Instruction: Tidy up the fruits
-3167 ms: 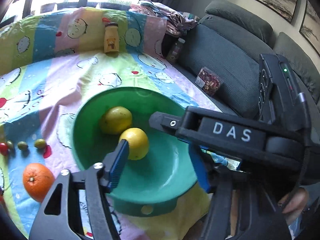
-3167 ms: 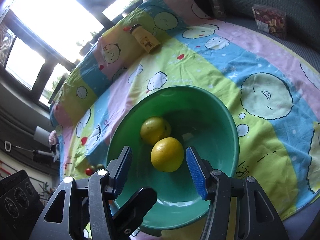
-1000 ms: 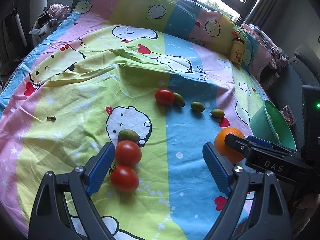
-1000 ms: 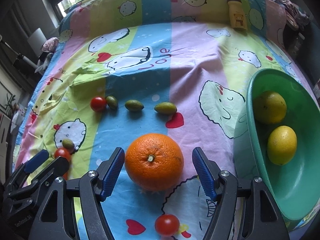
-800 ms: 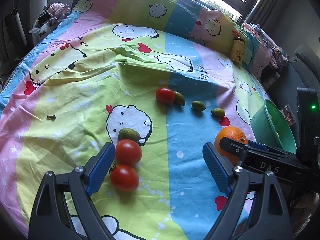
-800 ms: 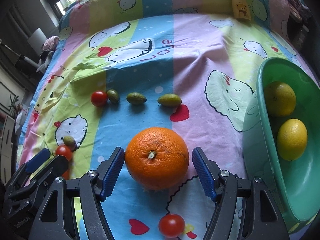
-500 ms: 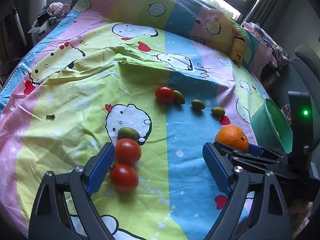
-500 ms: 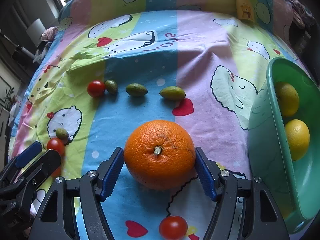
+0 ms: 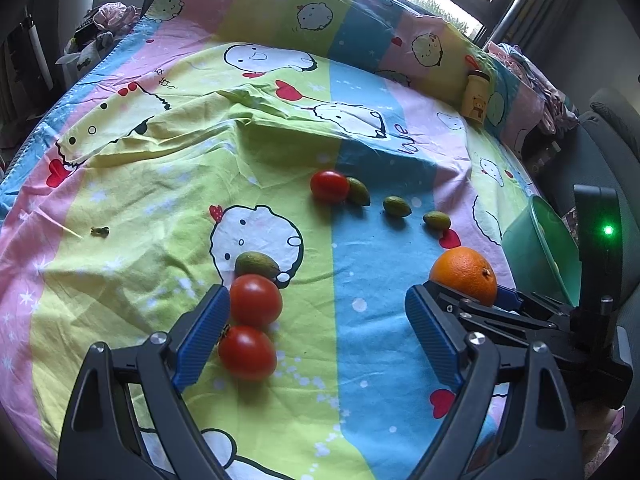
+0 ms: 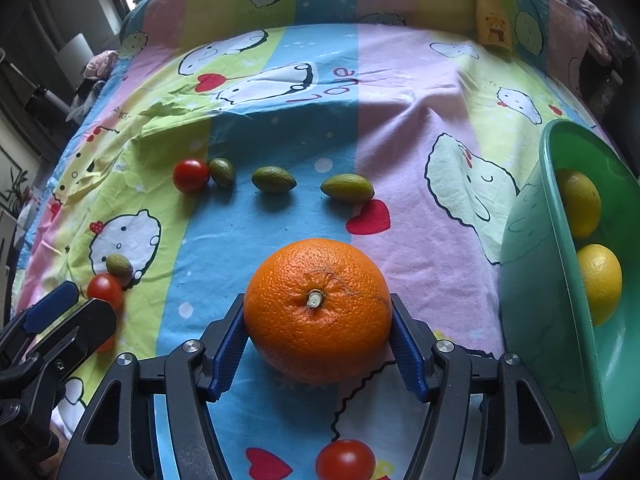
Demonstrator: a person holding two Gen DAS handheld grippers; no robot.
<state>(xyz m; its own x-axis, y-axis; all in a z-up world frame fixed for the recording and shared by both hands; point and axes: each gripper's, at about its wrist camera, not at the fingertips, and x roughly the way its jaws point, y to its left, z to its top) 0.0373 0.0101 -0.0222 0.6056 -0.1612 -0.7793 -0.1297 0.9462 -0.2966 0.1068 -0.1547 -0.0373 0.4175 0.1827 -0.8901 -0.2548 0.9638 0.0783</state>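
Observation:
An orange (image 10: 318,312) lies on the cartoon-print bedsheet between the blue pads of my right gripper (image 10: 318,340). Its jaws are closing and both pads touch the orange's sides. To its right a green bowl (image 10: 560,240) holds two lemons (image 10: 578,202). My left gripper (image 9: 316,320) stands open over the sheet, its left pad beside two red tomatoes (image 9: 255,301); nothing is between its fingers. In the left wrist view the orange (image 9: 464,274) shows at the right, with the bowl (image 9: 536,248) behind it.
A row of small green fruits (image 10: 273,179) and a tomato (image 10: 191,176) lies beyond the orange. Another tomato (image 10: 345,460) sits below my right gripper. A yellow bottle (image 10: 493,26) stands at the far edge. A grey sofa lies past the bowl.
My right gripper left the bowl, came over the orange and narrowed until its pads met the fruit. The left gripper has stayed put, open, by the tomatoes.

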